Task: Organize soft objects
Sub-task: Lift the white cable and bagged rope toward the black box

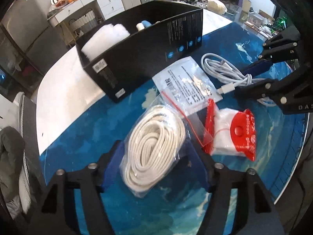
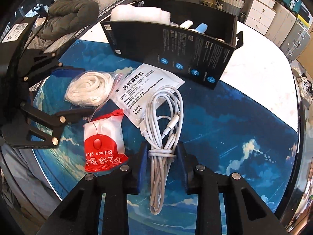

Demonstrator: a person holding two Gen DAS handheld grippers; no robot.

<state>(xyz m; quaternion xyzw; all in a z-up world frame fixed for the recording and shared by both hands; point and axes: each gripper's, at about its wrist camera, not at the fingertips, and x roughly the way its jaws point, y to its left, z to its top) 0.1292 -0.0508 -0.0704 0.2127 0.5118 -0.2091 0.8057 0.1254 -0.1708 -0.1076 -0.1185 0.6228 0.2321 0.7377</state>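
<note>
A clear bag of coiled cream cord [image 1: 154, 146] [image 2: 90, 90] lies on the blue mat between the blue pads of my left gripper [image 1: 156, 152] [image 2: 78, 90]; the pads look pressed on the bag's sides. A bundled white charging cable [image 2: 164, 137] [image 1: 225, 72] lies between the pads of my right gripper [image 2: 161, 148] [image 1: 252, 76], which sit close on its wrapped middle. A white medicine sachet [image 2: 144, 86] [image 1: 187, 78] and a red-and-white balloon glue packet [image 2: 103, 143] [image 1: 234, 135] lie between them. The black box [image 1: 140, 58] [image 2: 176, 47] behind holds white padding [image 1: 103, 39].
The blue sky-print mat [image 2: 234, 129] covers a round white table [image 1: 64, 90]. A chair with a dark jacket [image 2: 68, 15] stands beyond the table's edge. White drawers [image 1: 105, 2] and suitcases [image 2: 289, 31] line the room behind.
</note>
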